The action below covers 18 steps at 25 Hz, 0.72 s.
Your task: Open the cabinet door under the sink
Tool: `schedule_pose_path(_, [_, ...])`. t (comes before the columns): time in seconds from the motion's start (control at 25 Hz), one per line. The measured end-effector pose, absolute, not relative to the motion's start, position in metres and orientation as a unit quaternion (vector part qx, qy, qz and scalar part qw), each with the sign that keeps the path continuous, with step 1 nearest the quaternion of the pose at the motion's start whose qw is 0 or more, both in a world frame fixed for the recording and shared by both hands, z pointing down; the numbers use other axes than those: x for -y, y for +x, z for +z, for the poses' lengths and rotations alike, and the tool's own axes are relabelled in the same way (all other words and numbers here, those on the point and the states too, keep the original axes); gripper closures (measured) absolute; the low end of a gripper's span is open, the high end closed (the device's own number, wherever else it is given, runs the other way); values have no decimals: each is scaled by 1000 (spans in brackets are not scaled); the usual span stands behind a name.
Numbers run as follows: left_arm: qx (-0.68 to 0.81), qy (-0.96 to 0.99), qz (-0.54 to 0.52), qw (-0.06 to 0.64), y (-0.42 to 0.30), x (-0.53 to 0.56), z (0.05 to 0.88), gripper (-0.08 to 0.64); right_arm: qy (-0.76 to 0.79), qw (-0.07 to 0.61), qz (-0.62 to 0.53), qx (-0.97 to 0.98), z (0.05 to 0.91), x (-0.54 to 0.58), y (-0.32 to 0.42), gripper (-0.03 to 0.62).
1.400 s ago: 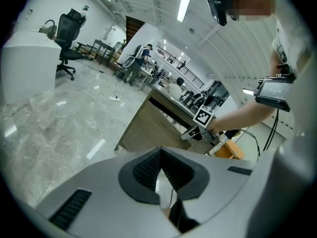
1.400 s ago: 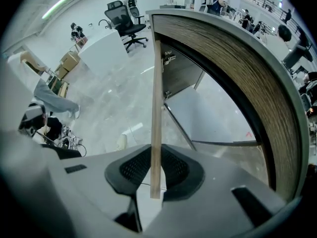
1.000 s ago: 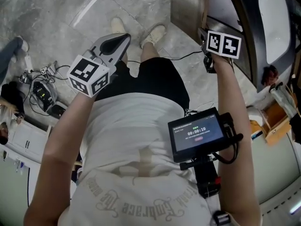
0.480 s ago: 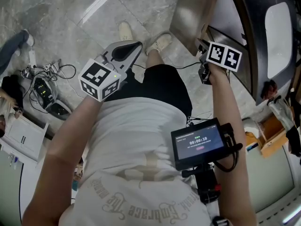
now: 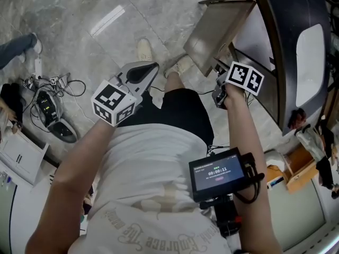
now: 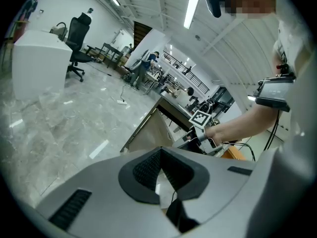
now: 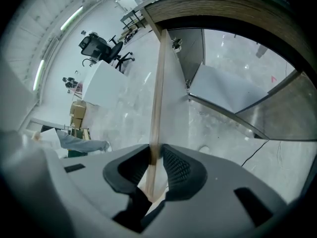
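Observation:
The cabinet door under the dark counter with the white sink stands swung out over the floor. My right gripper is at its free edge. In the right gripper view the thin wooden door edge runs between that gripper's pads, which touch it on both sides; the jaws have just been opening a little with the edge still between them. My left gripper hangs over the floor, left of the door and apart from it, shut on nothing.
The open cabinet's pale inside shows behind the door. The person's feet stand just in front of it. Cables and a small device lie on the floor at left. A wooden box sits at right.
The door has swung further out from the cabinet. My right gripper has moved with its edge, away from the cabinet, and rolled. The left gripper has hardly shifted.

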<state>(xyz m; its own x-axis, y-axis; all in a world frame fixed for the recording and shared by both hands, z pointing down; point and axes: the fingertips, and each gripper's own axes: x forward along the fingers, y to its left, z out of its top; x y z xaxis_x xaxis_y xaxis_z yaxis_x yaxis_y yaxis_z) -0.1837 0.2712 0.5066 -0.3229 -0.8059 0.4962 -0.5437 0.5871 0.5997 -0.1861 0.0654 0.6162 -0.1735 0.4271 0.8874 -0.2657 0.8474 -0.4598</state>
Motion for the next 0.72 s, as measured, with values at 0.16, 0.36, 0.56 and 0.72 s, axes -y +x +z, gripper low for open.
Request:
schedule_pose_path(0.16, [802, 419, -161, 393, -188, -279, 504, 551, -48, 623, 312, 715, 615, -83, -196, 494])
schedule_pose_path(0.36, [810, 412, -162, 384, -188, -302, 500, 551, -52, 609, 342, 714, 615, -124, -208, 486])
schedule_pose_path(0.56, [817, 406, -163, 376, -182, -322, 498, 551, -55, 600, 362, 711, 614, -157, -220, 480])
schedule_pose_path(0.72, [822, 401, -161, 370, -181, -329, 496, 551, -53, 588, 377, 714, 615, -170, -235, 476])
